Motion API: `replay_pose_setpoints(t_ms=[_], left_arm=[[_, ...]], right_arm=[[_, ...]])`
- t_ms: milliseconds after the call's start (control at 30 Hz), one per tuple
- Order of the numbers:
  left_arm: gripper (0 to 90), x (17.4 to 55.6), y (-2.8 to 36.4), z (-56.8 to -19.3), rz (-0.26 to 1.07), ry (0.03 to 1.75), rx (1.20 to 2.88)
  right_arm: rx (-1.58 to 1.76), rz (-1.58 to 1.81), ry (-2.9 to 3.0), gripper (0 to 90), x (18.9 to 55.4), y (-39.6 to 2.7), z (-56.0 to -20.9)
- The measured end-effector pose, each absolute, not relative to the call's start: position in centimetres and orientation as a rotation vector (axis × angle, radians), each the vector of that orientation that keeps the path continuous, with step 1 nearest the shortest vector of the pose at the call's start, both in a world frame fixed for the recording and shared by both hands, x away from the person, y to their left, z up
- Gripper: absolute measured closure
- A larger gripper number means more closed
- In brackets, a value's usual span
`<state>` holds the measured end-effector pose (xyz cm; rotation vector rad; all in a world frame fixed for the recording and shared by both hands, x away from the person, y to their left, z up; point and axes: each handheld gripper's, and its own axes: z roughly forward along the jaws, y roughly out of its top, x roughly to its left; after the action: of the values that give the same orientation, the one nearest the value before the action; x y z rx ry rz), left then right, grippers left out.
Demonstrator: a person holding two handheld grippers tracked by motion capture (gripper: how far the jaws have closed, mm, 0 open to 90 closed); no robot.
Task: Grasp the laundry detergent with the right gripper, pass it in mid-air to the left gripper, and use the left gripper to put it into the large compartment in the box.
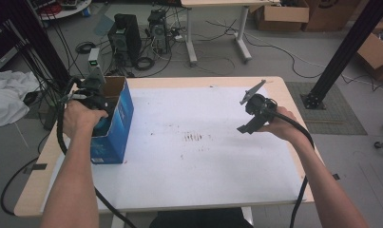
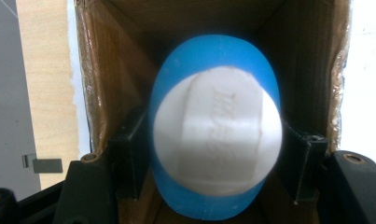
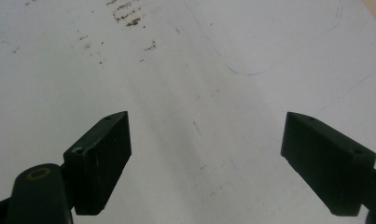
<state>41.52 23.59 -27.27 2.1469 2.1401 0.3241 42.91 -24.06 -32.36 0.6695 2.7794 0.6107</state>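
Landmark: blue cardboard box [image 1: 114, 124], open at the top, standing at the left part of the white sheet [image 1: 194, 156] that covers the wooden table [image 1: 32, 190].
Left gripper [image 2: 217, 151]: lowered into the open top of the box; its two black jaws press the opposite flanks of a blue egg-shaped object [image 2: 217, 93], so the object is clamped between them.
Held object: blue shell with a white domed face [image 2: 217, 140] that bears raised lettering, too blurred to read; it lies inside the box, between the brown inner walls.
Left hand [image 1: 80, 116]: wrapped round the gripper body at the box's near left rim.
Right gripper [image 1: 255, 107]: raised over the sheet, well to the right of the box; in the right gripper view the jaws stand wide apart with nothing between them.
Sheet marks: brown specks [image 1: 194, 137] to the right of the box.
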Motion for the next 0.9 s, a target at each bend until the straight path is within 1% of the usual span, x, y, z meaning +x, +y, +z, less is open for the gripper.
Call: replay_pose_setpoints(t_ms=[300,700,900], left_arm=[[36.8,41.61,23.39,-26.98,0.327,2.131,2.147],[32.0,41.58,23.62,-26.73,0.323,2.127,2.143],[31.5,41.56,23.71,-26.56,0.32,2.119,2.146]], right_arm=[[0.67,0.61,2.779,15.9,42.91,-24.08,-32.44],[0.669,0.609,2.786,15.9,42.94,-23.95,-32.56],[0.66,0.606,2.785,15.9,42.94,-23.8,-32.43]])
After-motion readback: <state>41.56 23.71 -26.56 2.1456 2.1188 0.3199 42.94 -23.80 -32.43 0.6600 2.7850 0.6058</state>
